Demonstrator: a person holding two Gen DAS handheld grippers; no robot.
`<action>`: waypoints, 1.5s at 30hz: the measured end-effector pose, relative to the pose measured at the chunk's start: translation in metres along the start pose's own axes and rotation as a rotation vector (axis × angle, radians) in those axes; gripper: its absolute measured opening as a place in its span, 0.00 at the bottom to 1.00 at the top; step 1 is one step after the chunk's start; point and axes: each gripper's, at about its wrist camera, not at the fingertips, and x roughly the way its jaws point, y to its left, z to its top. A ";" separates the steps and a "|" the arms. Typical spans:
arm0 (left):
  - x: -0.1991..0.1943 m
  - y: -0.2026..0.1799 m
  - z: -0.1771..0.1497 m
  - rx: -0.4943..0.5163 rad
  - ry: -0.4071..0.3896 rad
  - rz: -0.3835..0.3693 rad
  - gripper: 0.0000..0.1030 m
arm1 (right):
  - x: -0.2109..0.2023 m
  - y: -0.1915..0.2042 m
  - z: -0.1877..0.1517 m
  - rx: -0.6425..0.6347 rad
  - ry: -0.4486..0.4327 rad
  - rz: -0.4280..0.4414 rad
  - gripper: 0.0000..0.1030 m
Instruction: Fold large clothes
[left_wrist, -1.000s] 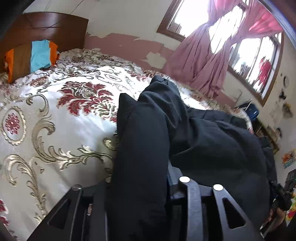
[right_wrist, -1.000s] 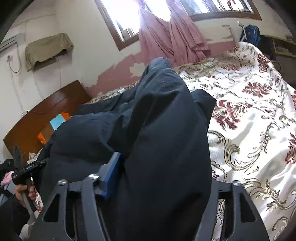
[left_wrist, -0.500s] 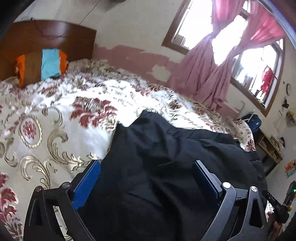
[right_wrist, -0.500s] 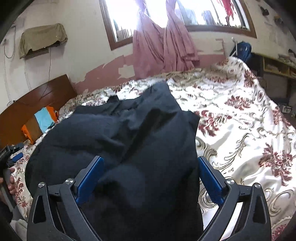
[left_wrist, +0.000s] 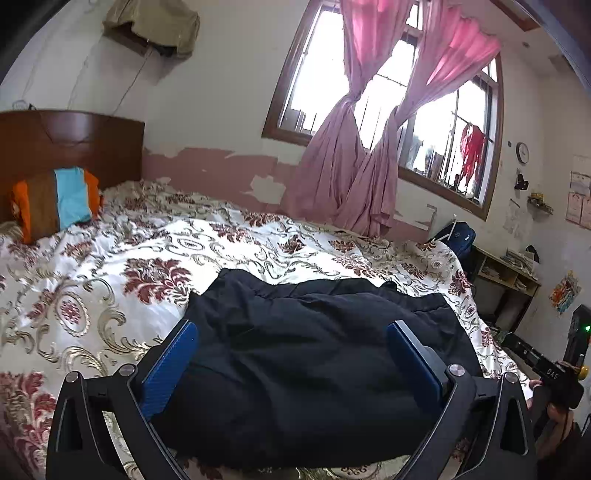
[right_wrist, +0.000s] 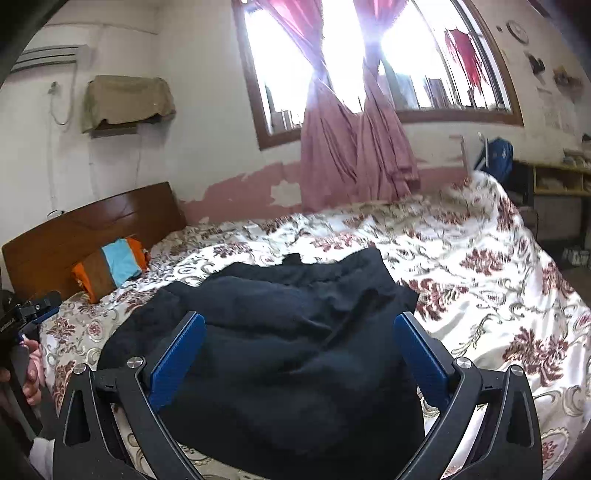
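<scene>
A bulky black fabric garment (left_wrist: 314, 354) lies folded on a bed covered by a white quilt with red and gold floral print (left_wrist: 110, 280), under a wood-framed window with knotted pink curtains (left_wrist: 354, 158). A striped orange, brown and blue pillow (left_wrist: 55, 203) leans on the dark wooden headboard (left_wrist: 74, 144). The left gripper (left_wrist: 295, 339) and right gripper (right_wrist: 299, 332) have just been opening and stand spread wide above the garment, gripping nothing.

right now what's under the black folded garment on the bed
The black folded garment lies on the white bedspread with red and gold floral print, which shows all around it. Whatever lies directly beneath the garment is covered and cannot be seen.
</scene>
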 end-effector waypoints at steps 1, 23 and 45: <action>-0.006 -0.004 0.000 0.015 -0.003 0.006 1.00 | -0.004 0.004 0.000 -0.012 -0.006 0.001 0.97; -0.095 -0.043 -0.048 0.133 0.009 0.033 1.00 | -0.117 0.065 -0.026 -0.161 -0.088 -0.028 0.98; -0.155 -0.024 -0.086 0.103 0.019 0.151 1.00 | -0.142 0.096 -0.086 -0.083 0.027 0.070 0.98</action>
